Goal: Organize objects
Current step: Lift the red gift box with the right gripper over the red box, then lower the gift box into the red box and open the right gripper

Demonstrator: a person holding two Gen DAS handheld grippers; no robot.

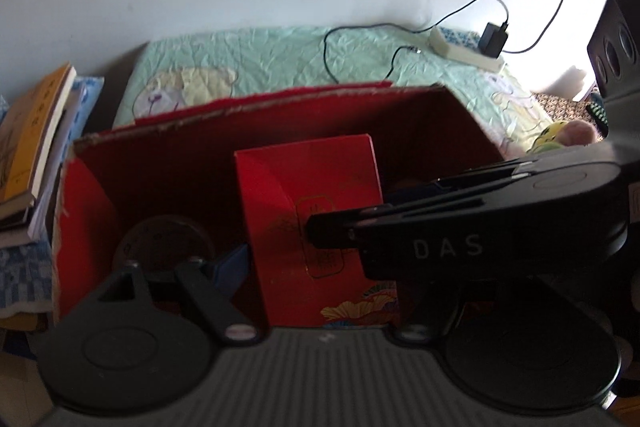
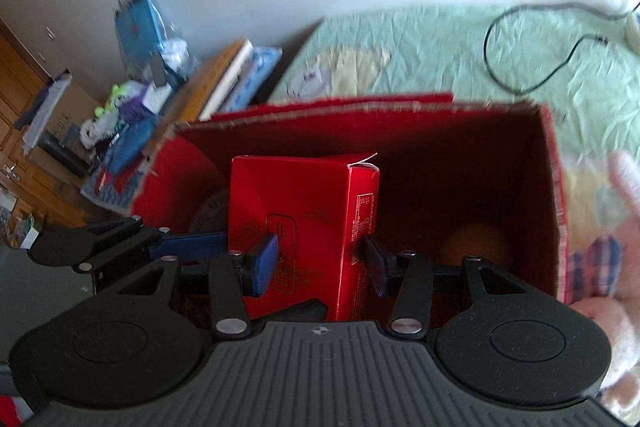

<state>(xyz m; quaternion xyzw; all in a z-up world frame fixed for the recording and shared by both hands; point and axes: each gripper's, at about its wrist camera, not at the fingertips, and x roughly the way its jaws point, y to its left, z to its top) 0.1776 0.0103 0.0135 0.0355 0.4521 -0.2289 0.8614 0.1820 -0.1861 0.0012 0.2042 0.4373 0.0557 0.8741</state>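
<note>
A tall red gift box (image 1: pixel 320 195) (image 2: pixel 296 211) with gold print stands upright inside the open red carton (image 1: pixel 180 163) (image 2: pixel 460 155) on the bed. My right gripper (image 2: pixel 320 261) is shut on it, one blue pad (image 2: pixel 265 263) on its front face and the other on its right side. It crosses the left wrist view from the right as a black body (image 1: pixel 332 227). My left gripper (image 1: pixel 320 263) (image 2: pixel 208 239) holds the same box. Its left pad (image 1: pixel 234 261) lies against the box's left edge. Its right finger is hidden behind the right gripper.
In the carton lie a grey round disc (image 1: pixel 164 243) at left and an orange round thing (image 2: pixel 476 243) at right. A pink plush toy (image 2: pixel 612 267) sits right of the carton. Stacked books (image 1: pixel 36 131) stand to the left. A power strip (image 1: pixel 464 51) with a cable lies behind.
</note>
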